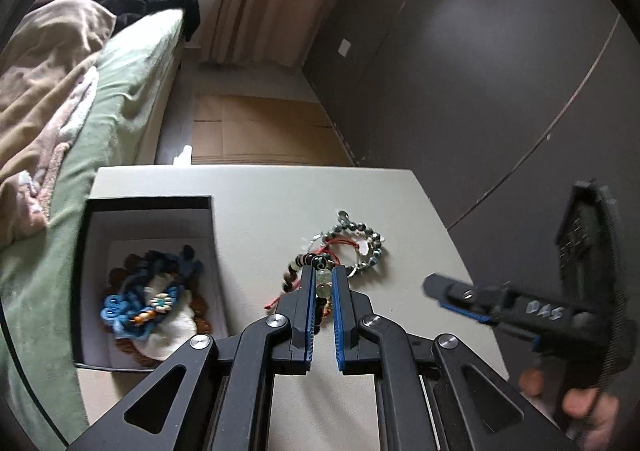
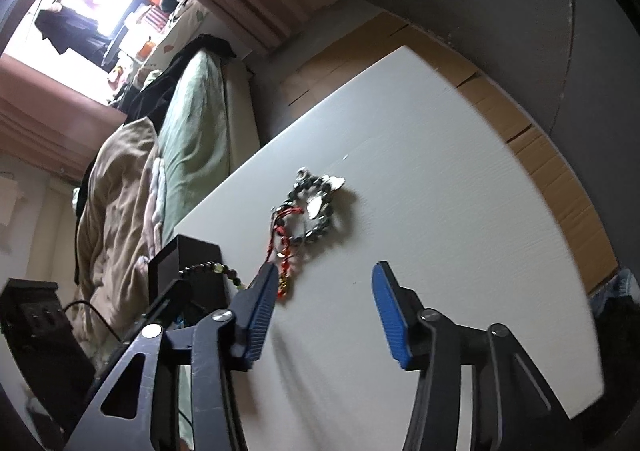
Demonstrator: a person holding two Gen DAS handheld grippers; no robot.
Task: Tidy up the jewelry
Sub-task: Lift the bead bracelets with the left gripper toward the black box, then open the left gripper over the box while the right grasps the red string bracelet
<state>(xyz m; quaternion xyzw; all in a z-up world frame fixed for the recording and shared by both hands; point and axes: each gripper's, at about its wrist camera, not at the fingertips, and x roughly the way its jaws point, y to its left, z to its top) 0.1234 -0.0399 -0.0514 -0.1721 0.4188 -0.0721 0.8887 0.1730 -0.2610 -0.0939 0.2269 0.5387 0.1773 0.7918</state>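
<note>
On the white table (image 1: 256, 195) the black box (image 1: 90, 251) sits open at the left, already holding a blue knotted cord piece (image 1: 152, 291) and brown beads; to its right, out on the bare top, lies the jewelry pile (image 1: 352, 247), grey-bead loop over red cord; the left gripper (image 1: 323, 291) is clamped on a bead bracelet (image 1: 323, 281) that trails down toward the pile, so the box lies to its left; the right gripper (image 2: 324, 307) hangs just short of the pile, jaws apart, nothing between them.
</note>
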